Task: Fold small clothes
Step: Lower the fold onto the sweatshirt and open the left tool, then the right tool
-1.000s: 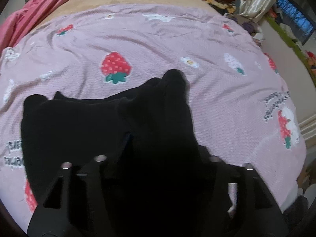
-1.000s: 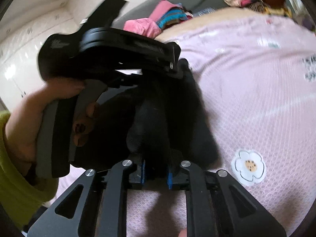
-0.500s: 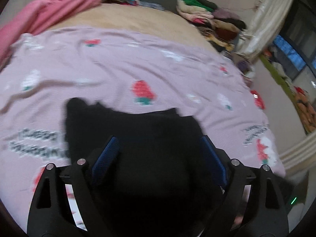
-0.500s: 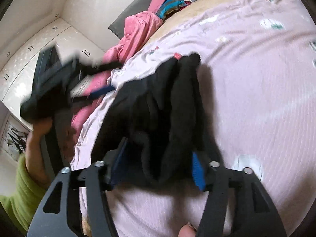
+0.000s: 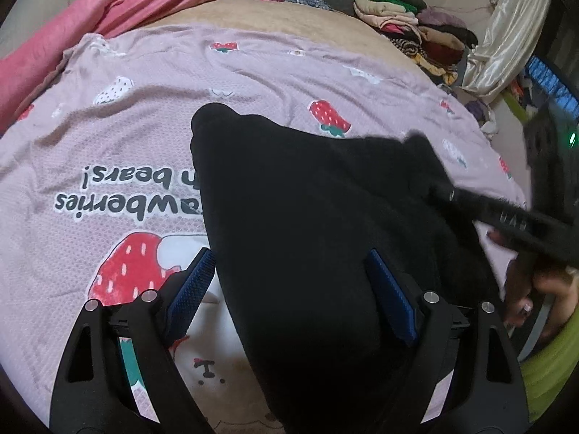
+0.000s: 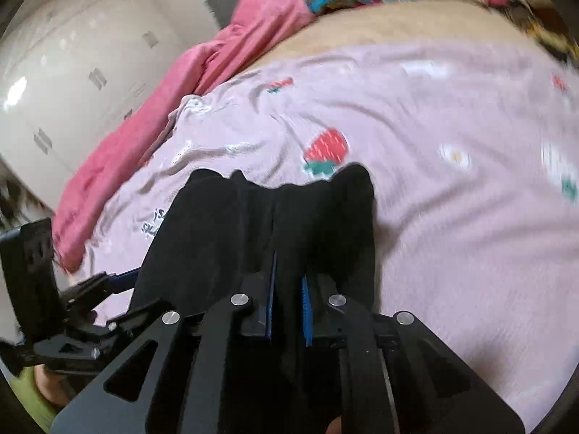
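Note:
A small black garment lies on the pink strawberry blanket. My left gripper is open, its blue pads wide apart with the near part of the black cloth lying between them. My right gripper is shut on a fold of the black garment, blue pads close with cloth pinched between. The right gripper shows as a black bar in the left wrist view at the garment's right edge. The left gripper shows in the right wrist view at lower left.
A pink quilt lies along the bed's far left. Piles of folded clothes sit at the far right by a curtain. White cabinets stand to the left in the right wrist view.
My left gripper opened and let go of the black garment, then drew back toward the near side. My right gripper opened briefly and has shut again on a fold; the garment now lies spread flatter.

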{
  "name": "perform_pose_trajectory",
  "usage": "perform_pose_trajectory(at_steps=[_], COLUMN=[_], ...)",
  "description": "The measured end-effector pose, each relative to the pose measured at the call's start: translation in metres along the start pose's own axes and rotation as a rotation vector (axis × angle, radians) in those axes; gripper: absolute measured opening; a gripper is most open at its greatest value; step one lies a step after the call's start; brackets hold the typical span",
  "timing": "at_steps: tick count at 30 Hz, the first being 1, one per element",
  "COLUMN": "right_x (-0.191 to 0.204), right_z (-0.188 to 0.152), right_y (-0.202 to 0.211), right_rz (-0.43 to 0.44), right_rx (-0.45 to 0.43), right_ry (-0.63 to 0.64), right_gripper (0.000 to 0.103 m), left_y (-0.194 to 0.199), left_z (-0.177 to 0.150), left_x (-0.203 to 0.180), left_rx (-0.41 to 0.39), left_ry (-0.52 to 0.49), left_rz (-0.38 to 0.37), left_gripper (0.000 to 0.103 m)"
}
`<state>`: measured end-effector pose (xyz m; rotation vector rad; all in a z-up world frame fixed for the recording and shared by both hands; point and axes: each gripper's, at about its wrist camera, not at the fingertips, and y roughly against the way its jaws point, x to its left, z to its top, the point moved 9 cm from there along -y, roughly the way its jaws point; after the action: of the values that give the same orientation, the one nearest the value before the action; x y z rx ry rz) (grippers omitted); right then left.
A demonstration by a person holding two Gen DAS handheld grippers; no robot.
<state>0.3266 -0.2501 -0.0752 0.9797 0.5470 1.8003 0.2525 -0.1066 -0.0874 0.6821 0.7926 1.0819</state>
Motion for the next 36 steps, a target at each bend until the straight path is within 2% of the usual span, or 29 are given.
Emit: perform_pose_trajectory(at_steps=[5,11,15,18,24,29,32,33,35,36], right_x=[0.011,-0.025,-0.039,-0.043,-0.044,-0.043,-0.04,-0.038,-0.032,-0.028], right_z=[0.02,-0.002,-0.012,-0.015,-0.018,-0.024,-0.028,-0.029,-0.031,-0.032], right_y=[0.021,-0.001,-0.008,-0.008,0.002,0.015,0.028,0.036,0.054,0.06], right_rz=[0.007,-0.028,-0.02,-0.05,-0.144,-0.171,-0.196,-0.203,-0.214,-0.214], right_rx=[-0.104,-0.038,-0.042,-0.056,-0.072,-0.089,-0.109,-0.123,-0.159,-0.173], right_ry=[0.089,0.0,-0.049,-0.048,-0.031,-0.029,-0.022,-0.017,-0.006,0.0], right_gripper=[0.01,0.01,0.012,0.016,0.036,0.039,0.049,0.055,0.068,0.071], left_y=[0.005,0.002,0.003,0.003,0.007,0.012,0.018,0.021,0.028,0.032], left_z=[-0.005,-0.01,-0.013,-0.014,-0.017,-0.02,-0.021,-0.021,-0.023,-0.023], left_x=[-0.007,-0.014,-0.017,-0.017,-0.016,-0.016,-0.016,-0.016,-0.017,-0.017], left_rx=[-0.017,-0.014,-0.012,-0.011,-0.007,-0.011,-0.02,-0.024,-0.037,-0.046], left_ry=[-0.033,-0.085,-0.099,-0.092,-0.076,-0.073,-0.076,-0.076,-0.081,-0.084], left_rz=[0.015,0.043,0.043,0.039,0.032,0.029,0.032,0.031,0.032,0.036], left_gripper=[0.079,0.079,0.08,0.08,0.08,0.08,0.08,0.08,0.089,0.093])
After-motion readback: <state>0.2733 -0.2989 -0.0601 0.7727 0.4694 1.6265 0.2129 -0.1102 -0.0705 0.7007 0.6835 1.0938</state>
